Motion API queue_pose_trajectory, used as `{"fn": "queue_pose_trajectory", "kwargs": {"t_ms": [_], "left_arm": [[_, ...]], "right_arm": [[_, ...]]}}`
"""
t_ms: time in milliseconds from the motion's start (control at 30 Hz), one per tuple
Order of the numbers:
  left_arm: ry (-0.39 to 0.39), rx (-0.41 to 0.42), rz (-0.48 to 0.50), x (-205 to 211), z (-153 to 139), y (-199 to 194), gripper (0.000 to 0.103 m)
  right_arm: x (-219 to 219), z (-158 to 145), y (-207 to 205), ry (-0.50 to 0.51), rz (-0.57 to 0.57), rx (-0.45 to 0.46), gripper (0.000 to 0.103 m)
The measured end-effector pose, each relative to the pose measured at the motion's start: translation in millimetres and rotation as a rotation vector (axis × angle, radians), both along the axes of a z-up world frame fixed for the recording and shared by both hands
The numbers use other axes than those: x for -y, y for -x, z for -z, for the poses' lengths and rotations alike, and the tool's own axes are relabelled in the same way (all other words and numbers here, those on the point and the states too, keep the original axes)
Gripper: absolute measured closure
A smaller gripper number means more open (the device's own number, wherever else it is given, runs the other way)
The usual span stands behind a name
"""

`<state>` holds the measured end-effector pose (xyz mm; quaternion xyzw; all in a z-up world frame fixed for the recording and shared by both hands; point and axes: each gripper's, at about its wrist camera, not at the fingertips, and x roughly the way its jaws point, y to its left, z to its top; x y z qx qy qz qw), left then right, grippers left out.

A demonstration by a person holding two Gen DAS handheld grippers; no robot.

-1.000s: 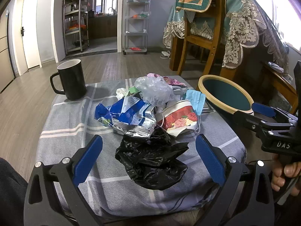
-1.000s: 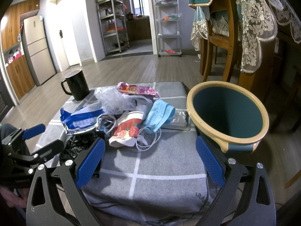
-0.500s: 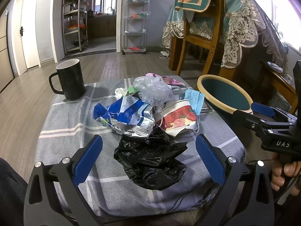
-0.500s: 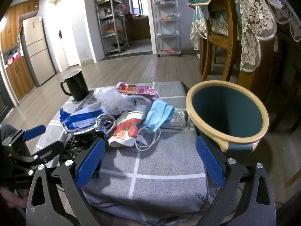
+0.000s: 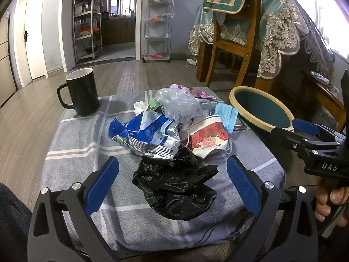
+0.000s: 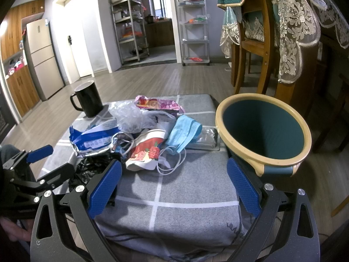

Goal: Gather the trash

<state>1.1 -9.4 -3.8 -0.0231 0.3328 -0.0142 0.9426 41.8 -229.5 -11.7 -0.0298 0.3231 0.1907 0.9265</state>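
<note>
We hold the left gripper [image 5: 172, 187] spread wide around the black bag [image 5: 174, 187]; the right gripper [image 6: 173, 188] gapes empty too; the trash heap sits on the grey cloth [image 6: 181, 200] beside the bin [image 6: 264, 131]; a shallow pinch could let slippery film slide free, dragging the mask [image 6: 185, 133].

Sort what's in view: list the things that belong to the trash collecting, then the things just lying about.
For the job:
black plastic bag
blue foil wrapper
clear plastic bag
floral paper cup
blue face mask
bin

Just lying about:
black mug
wooden chair
shelf cart
</note>
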Motion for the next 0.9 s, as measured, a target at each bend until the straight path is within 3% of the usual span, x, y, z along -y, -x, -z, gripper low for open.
{"fn": "queue_pose_trajectory", "kwargs": {"t_ms": [900], "left_arm": [[0.008,0.001,-0.03,-6.7,-2.3,-4.0,0.006]], "right_arm": [[-0.8,1.3,0.0,0.0,0.0,-0.002,0.006]]}}
